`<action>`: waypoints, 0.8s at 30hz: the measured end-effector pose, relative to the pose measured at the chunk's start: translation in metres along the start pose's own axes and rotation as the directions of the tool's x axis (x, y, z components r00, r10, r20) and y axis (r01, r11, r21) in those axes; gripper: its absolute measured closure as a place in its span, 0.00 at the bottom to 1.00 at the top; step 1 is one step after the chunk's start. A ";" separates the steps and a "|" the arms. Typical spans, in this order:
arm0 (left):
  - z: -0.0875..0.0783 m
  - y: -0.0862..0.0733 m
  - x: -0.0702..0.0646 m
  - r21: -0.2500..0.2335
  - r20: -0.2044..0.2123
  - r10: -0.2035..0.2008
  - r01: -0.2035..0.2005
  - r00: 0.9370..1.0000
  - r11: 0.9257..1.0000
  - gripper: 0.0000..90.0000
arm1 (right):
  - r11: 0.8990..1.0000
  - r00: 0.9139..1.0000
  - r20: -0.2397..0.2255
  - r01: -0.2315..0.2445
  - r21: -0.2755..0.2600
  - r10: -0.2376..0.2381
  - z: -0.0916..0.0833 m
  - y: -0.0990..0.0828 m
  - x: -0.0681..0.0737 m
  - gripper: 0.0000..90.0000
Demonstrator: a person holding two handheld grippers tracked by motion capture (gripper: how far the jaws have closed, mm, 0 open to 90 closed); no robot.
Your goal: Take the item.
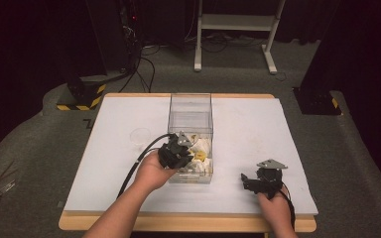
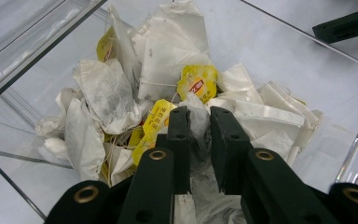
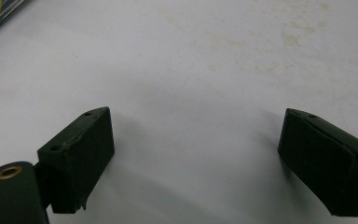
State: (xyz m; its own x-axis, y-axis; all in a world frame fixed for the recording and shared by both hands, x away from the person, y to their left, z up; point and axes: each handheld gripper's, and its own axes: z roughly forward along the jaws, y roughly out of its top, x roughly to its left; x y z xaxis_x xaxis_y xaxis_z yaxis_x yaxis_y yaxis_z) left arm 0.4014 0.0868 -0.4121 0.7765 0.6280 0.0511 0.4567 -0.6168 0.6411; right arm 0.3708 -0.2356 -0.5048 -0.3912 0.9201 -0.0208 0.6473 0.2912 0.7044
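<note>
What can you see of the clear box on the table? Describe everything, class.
The box is a tall, open-topped case of clear plastic, standing upright mid-table. Its near end holds a heap of white tea bags with yellow tags. The left gripper reaches in from above, fingers nearly closed on a bag. The far end looks empty.

Your left gripper is down inside the clear plastic box, jaws pinched nearly together on a white tea bag from the pile of tea bags. Yellow tags are scattered all through them. Up in the top right corner you can spot the other gripper on the white table.
</note>
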 end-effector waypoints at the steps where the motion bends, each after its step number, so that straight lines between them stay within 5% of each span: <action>1: 0.000 0.000 0.000 0.000 0.000 0.000 0.000 1.000 1.000 0.87 | 1.000 1.000 0.000 0.000 0.000 0.000 0.000 0.000 0.000 0.11; 11: -0.009 -0.008 0.003 -0.085 -0.011 -0.021 0.020 1.000 0.996 0.87 | 1.000 1.000 0.000 0.000 0.000 0.000 0.000 0.000 0.000 0.11; 24: -0.021 -0.015 0.008 -0.188 0.005 -0.051 0.051 0.999 0.981 0.88 | 1.000 1.000 0.000 0.000 0.001 0.000 0.000 0.000 0.000 0.11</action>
State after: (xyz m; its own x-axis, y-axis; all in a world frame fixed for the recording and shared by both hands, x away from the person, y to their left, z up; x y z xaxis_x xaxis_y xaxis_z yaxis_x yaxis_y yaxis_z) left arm 0.3919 0.1111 -0.4055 0.7545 0.6561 0.0143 0.4058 -0.4835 0.7756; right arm 0.3710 -0.2357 -0.5048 -0.3915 0.9199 -0.0208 0.6476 0.2915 0.7041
